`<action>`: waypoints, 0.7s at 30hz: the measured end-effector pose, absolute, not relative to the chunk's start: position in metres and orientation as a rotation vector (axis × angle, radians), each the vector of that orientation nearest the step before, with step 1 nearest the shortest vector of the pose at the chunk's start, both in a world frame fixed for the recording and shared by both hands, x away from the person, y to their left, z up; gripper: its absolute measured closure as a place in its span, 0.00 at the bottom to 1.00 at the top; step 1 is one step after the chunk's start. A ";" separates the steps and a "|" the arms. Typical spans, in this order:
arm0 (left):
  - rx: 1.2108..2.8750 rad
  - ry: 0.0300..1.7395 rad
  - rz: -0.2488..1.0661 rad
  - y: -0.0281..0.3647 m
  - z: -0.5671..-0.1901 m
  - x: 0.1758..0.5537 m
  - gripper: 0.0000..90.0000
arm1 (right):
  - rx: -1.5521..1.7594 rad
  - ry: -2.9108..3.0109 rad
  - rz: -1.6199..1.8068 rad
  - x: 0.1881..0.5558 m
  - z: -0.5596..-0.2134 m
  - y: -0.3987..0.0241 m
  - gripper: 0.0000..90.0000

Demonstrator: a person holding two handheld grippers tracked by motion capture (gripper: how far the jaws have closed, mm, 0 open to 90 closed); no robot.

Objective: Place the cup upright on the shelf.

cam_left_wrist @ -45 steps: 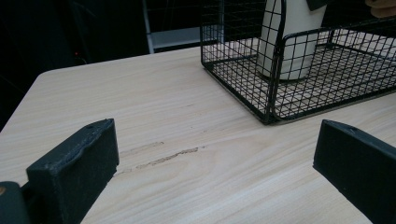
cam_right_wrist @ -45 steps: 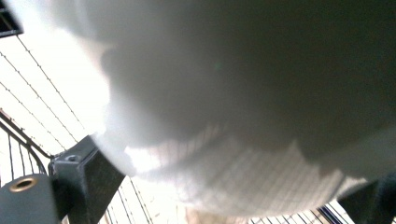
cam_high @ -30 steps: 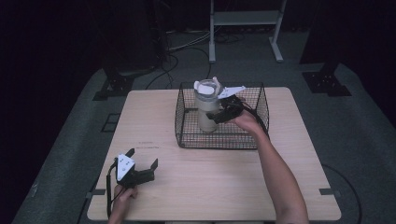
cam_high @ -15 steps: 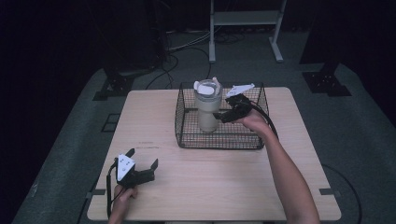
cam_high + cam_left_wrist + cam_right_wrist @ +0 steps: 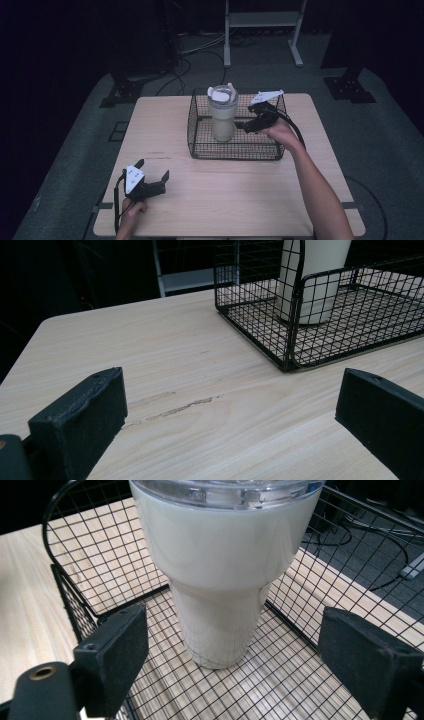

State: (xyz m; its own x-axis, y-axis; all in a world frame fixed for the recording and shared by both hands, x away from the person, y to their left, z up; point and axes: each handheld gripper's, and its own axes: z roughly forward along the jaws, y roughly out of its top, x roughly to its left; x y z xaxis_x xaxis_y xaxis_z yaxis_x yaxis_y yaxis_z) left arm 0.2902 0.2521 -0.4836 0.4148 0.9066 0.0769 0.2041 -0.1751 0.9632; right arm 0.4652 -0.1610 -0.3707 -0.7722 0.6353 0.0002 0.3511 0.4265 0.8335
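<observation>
Inside the wire basket [image 5: 235, 149], your right gripper [image 5: 246, 126] gapes wide just beside the upright cup [image 5: 222, 116], jaws clear of it. Your left gripper [image 5: 152, 175], also wide and empty, sits well apart from the basket on bare table [image 5: 210, 200].

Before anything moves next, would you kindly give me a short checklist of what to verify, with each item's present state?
1. Right gripper open: ok, its jaws stand wide apart on either side of the tumbler.
2. Tumbler upright in the wire basket: ok, it stands on the basket floor.
3. Jaws clear of the tumbler: ok, a gap shows on both sides.
4. Tumbler lid seated: cannot tell, though it sits on top.
5. Left gripper out of the way: ok, open near the table's front edge, holding nothing.
6. Tumbler contents: cannot tell.
</observation>
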 end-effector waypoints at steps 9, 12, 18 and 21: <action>1.648 0.988 0.859 0.252 -0.484 0.290 0.00 | 0.817 2.375 1.274 0.456 -0.364 -0.163 0.14; 1.648 0.988 0.860 0.252 -0.484 0.290 0.00 | 0.814 2.372 1.280 0.455 -0.363 -0.165 0.14; 1.648 0.988 0.860 0.252 -0.484 0.290 0.00 | 0.822 2.366 1.286 0.452 -0.361 -0.168 0.14; 1.648 0.989 0.860 0.252 -0.484 0.290 0.00 | 0.830 2.362 1.292 0.450 -0.361 -0.170 0.14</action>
